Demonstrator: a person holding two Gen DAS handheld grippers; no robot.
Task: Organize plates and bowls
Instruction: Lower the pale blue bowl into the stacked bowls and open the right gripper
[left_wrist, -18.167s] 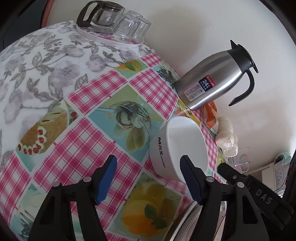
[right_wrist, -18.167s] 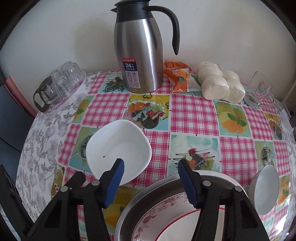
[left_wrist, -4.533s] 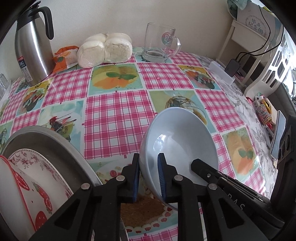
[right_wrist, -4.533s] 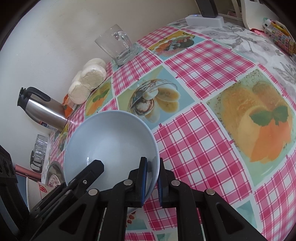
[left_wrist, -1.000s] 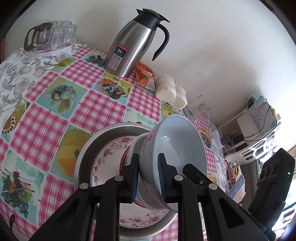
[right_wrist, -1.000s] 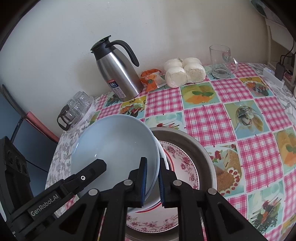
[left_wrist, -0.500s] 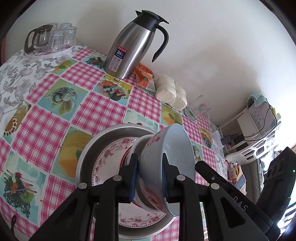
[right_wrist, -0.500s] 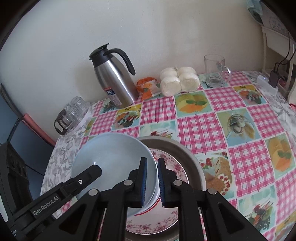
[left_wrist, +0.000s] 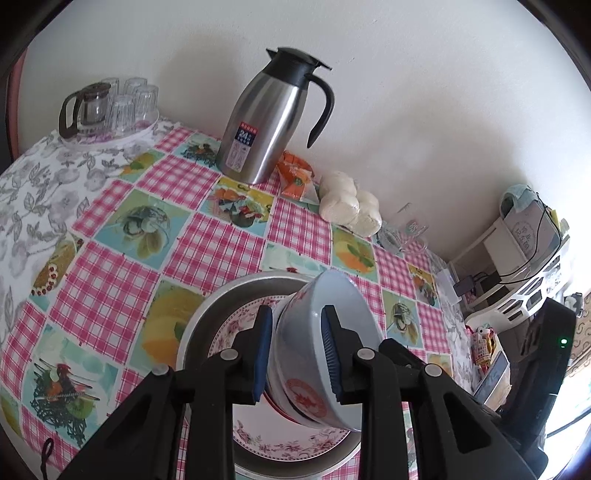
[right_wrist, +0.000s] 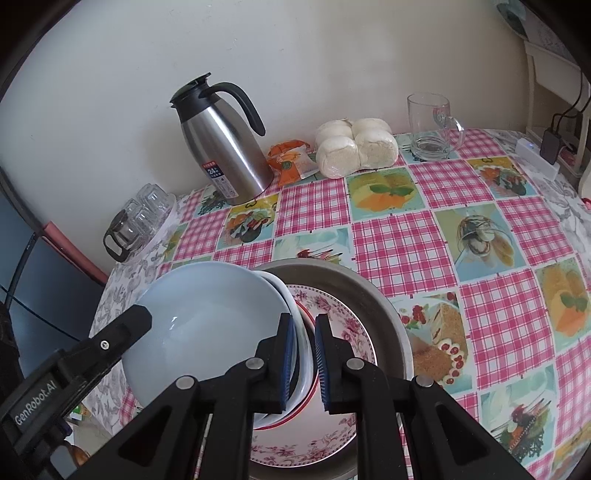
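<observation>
1. Nearest the left wrist camera, the left claw (left_wrist: 295, 354) straddles the rim of the pale blue glazed bowl (left_wrist: 328, 332); its jaws are opening, the blue pads (left_wrist: 263, 350) now standing just off the wall on either side.
2. In the right wrist view, the right claw (right_wrist: 304, 363) is pinched nearly closed on the rim of the same pale blue bowl (right_wrist: 207, 325) at its 3 o'clock edge.
3. The bowl tilts, nested on a red-patterned bowl (left_wrist: 306, 397) and a white one beneath, all over the floral-rimmed plate (right_wrist: 340, 325) inside the round steel basin (right_wrist: 384, 306).
4. The step in hand seems to be setting this bowl onto the stack; the left side is letting go first.
5. Next, the right claw likely needs to lower its edge until the bowl sits level, then release, or the bowl may slide off the stack.
6. Farther, at 12 o'clock on the checked desk (right_wrist: 406, 251), stand the steel thermos jug (right_wrist: 225, 147), white buns (right_wrist: 354, 147) and a glass mug (right_wrist: 432, 125).
</observation>
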